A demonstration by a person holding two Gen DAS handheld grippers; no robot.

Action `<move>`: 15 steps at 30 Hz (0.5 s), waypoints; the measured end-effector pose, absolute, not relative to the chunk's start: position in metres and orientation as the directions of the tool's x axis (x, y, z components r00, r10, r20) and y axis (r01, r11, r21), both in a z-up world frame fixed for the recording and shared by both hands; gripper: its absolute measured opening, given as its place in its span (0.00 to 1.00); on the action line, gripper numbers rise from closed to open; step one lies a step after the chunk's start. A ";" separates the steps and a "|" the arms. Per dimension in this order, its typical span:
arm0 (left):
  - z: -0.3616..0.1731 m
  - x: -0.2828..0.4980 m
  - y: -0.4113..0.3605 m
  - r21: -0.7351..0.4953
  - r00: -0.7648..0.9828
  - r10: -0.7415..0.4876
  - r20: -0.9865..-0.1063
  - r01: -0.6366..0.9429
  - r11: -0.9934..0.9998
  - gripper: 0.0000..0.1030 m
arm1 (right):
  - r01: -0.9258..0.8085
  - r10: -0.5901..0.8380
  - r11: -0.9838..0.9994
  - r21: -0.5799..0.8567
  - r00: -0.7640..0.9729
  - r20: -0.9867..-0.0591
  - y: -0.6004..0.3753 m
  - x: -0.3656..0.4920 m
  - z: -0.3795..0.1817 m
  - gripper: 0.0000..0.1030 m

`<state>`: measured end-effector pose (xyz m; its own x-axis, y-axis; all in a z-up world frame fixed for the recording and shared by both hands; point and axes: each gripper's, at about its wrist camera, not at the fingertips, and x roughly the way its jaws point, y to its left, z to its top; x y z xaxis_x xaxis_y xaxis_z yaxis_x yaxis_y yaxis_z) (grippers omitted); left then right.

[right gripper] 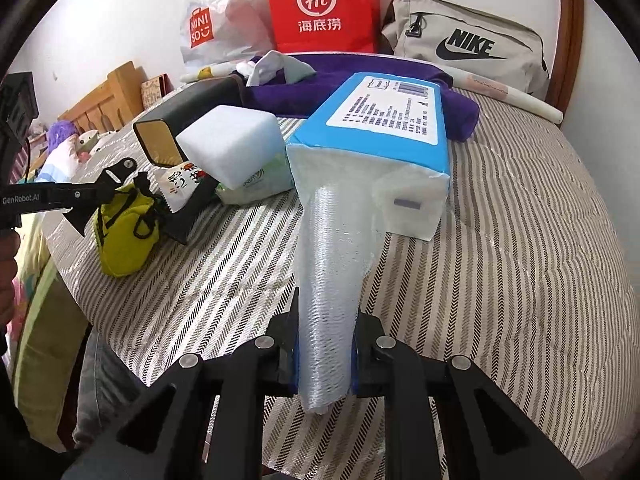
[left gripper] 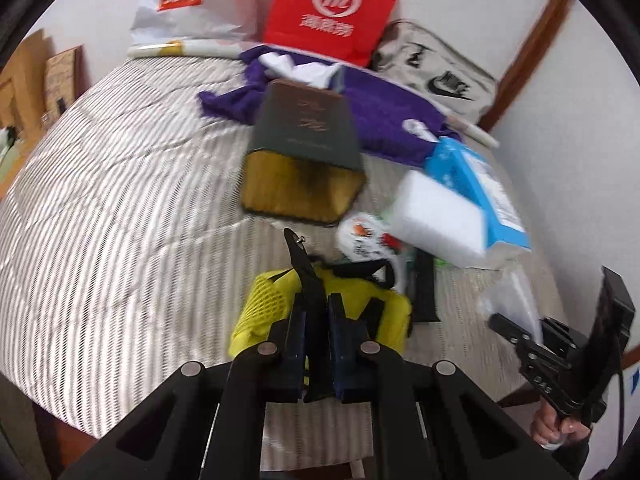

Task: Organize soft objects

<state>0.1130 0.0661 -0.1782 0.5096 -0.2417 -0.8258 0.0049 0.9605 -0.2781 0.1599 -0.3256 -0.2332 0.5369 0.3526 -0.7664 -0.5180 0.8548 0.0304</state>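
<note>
Soft objects on striped bedspread (right gripper: 500, 280), listed left to right. Yellow pouch (right gripper: 122, 236) near left edge of bed, black strap (left gripper: 316, 292) pinched between pads of left gripper (left gripper: 316, 320), jaws pressed nearly together on it. Snack packet (right gripper: 180, 188) touching pouch on its right, partly under white foam block (right gripper: 234, 146). Dark box with tan end face (left gripper: 304, 152) lying behind foam block, tilted, nearer middle of bed. Green-printed wipes pack (right gripper: 260, 186) beneath foam block, just beside blue tissue pack (right gripper: 384, 120). Blue tissue pack at centre, label side up, clear plastic wrapping at its near end. Rolled bubble wrap (right gripper: 328, 312) in front of tissue pack, far end touching it, near end clamped between fingers of right gripper (right gripper: 324, 364), jaws closed on roll. Purple cloth (right gripper: 360, 76) spread behind tissue pack toward far edge, white cloth (right gripper: 276, 66) crumpled on it. White plastic bag (right gripper: 216, 20) and red paper bag (right gripper: 324, 8) upright against wall at far edge. Grey Nike bag (right gripper: 468, 52) at far right corner, white rolled sheet (right gripper: 516, 98) lying in front of it.
</note>
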 end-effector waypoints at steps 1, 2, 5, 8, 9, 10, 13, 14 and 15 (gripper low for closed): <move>-0.181 0.114 0.068 -0.262 0.503 -0.226 -0.834 -0.001 0.965 0.10 | -0.518 0.352 0.855 0.031 0.534 -0.769 -0.325 0.160 -0.234 0.16; -0.184 0.114 0.069 -0.240 0.498 -0.206 -0.842 -0.005 0.971 0.10 | -0.519 0.351 0.854 0.032 0.532 -0.771 -0.325 0.160 -0.234 0.16; -0.189 0.114 0.072 -0.197 0.494 -0.164 -0.854 -0.014 0.980 0.10 | -0.520 0.344 0.854 0.021 0.532 -0.774 -0.323 0.160 -0.236 0.16; -0.192 0.119 0.077 -0.229 0.480 -0.192 -0.856 -0.019 0.973 0.10 | -0.522 0.339 0.853 0.014 0.534 -0.774 -0.321 0.161 -0.236 0.17; -0.193 0.120 0.079 -0.236 0.480 -0.197 -0.855 -0.021 0.972 0.10 | -0.523 0.338 0.852 0.012 0.534 -0.775 -0.321 0.161 -0.236 0.17; -0.192 0.120 0.080 -0.238 0.484 -0.196 -0.853 -0.025 0.971 0.10 | -0.523 0.338 0.853 0.011 0.534 -0.775 -0.321 0.161 -0.236 0.17; -0.191 0.124 0.083 -0.240 0.484 -0.197 -0.853 -0.028 0.970 0.10 | -0.523 0.337 0.852 0.009 0.535 -0.775 -0.321 0.161 -0.236 0.17; -0.190 0.126 0.083 -0.242 0.484 -0.200 -0.852 -0.025 0.970 0.10 | -0.524 0.335 0.852 0.006 0.536 -0.775 -0.320 0.161 -0.236 0.17; -0.189 0.127 0.082 -0.242 0.483 -0.203 -0.852 -0.020 0.970 0.10 | -0.523 0.332 0.852 0.002 0.538 -0.775 -0.320 0.161 -0.236 0.17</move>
